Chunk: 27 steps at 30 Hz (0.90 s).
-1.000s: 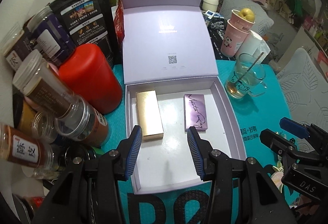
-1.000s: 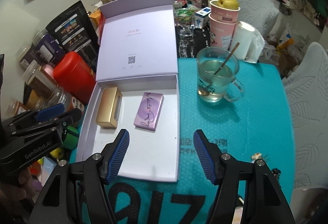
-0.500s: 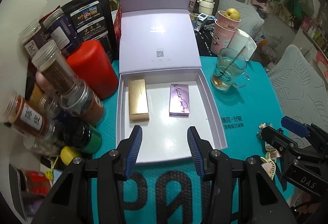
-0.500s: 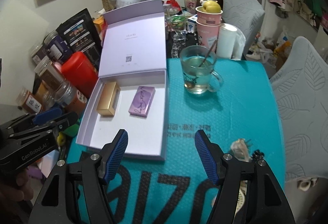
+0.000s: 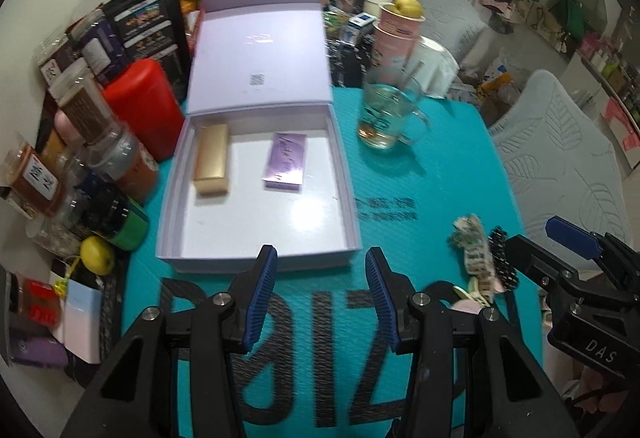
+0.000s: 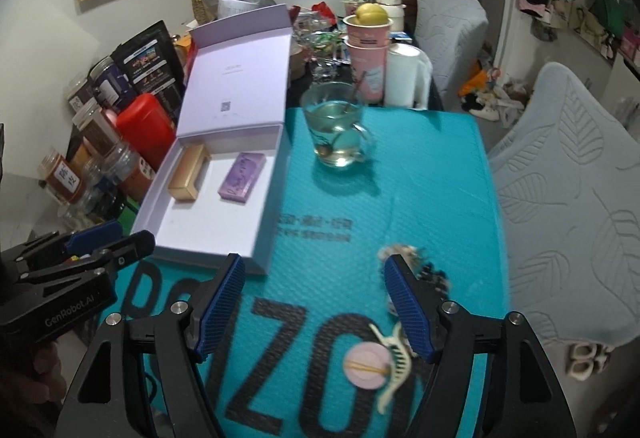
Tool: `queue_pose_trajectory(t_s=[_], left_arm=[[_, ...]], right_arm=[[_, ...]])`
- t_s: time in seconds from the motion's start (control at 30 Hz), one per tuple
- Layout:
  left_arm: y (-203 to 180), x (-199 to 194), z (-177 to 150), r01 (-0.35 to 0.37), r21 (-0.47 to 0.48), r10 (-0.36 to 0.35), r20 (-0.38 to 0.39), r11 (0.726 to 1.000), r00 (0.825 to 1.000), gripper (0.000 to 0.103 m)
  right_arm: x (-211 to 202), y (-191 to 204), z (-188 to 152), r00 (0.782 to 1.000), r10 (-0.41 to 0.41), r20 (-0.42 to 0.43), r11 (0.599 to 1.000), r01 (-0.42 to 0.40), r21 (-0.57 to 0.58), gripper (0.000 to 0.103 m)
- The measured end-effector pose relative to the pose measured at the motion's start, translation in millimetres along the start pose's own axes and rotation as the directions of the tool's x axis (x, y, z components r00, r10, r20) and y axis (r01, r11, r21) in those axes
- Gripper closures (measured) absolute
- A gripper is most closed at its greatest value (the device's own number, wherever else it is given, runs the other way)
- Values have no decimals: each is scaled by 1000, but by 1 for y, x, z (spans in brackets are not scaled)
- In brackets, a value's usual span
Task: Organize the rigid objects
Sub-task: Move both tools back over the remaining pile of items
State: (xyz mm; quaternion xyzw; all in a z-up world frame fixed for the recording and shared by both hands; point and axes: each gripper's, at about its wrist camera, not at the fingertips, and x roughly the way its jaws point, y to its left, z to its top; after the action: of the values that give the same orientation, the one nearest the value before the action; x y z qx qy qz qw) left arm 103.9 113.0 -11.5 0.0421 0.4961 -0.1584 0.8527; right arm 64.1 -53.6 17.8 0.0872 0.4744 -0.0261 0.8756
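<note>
Nothing is held by the left gripper (image 5: 321, 292), its jaws parted. The right gripper (image 6: 316, 304) is being opened, empty, over hair clips (image 6: 390, 356). 2 boxes (image 6: 242, 177) are seen inside the open lilac case (image 6: 256, 250) near the table's (image 6: 424, 197) left edge.

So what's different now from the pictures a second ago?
Both tongs pulled back from the open lilac box toward the near end of the teal mat, so the hair clips came into view. The right tongs are opening, with nothing between them. The left tongs are empty, same gap. The gold box and purple box stayed put.
</note>
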Motion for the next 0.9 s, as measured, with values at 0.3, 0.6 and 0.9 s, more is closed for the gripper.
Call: queue_pose_trajectory(t_s=[0.3,0.6,0.9], left_arm=[[-46,8,-13,37,-2,-37,-26,999,999,58],[-82,17,-33,46,-49,-48,-52,998,997,58],[-105,25,-58,42,-108,-50,-73,993,996,58]], right_arm=[[-14,-46,-17,999,-21,-24,1000,21,8,30],[-23,-85,-36,999,-10,-48,1000,9,-19,29],[-22,-110,-52,997,27,-77,998,-31,-55,29]])
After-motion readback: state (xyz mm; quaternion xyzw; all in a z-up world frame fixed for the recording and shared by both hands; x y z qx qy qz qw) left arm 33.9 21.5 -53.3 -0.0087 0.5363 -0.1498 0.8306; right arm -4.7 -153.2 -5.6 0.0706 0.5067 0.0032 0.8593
